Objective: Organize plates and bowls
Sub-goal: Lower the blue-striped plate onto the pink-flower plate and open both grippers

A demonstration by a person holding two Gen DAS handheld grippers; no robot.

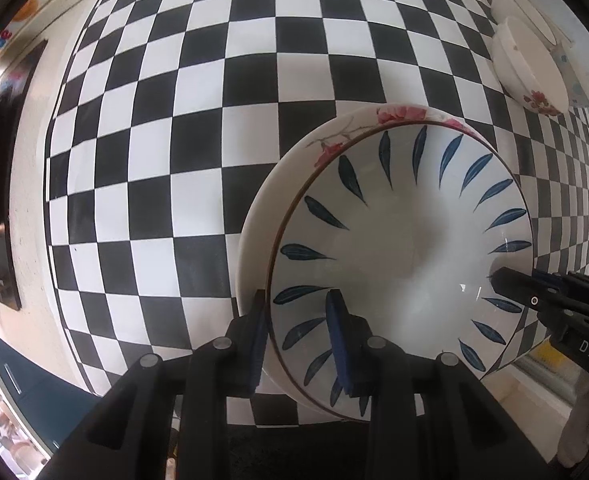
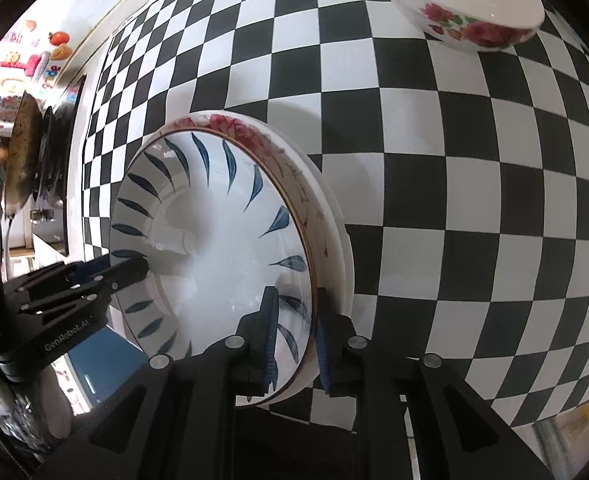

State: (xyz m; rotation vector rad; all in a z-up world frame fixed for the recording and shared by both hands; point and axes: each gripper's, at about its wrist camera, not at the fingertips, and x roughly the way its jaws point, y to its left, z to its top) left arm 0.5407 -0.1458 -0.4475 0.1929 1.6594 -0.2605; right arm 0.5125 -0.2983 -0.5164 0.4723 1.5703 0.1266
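Beneath the blue-leaf bowl (image 1: 406,248), a mostly hidden floral plate (image 1: 278,184) shows only its edge, both rims pinched between each narrowly parted left gripper (image 1: 298,340) and right gripper (image 2: 294,340).

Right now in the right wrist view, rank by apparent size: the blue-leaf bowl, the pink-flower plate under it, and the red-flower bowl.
1. pink-flower plate, its rim just outside the bowl's
2. blue-leaf bowl
3. red-flower bowl, though farther away and cropped, so unsure.

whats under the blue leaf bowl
The blue leaf bowl sits nested in a floral-rimmed dish; only that dish's rim shows, its inside is covered.
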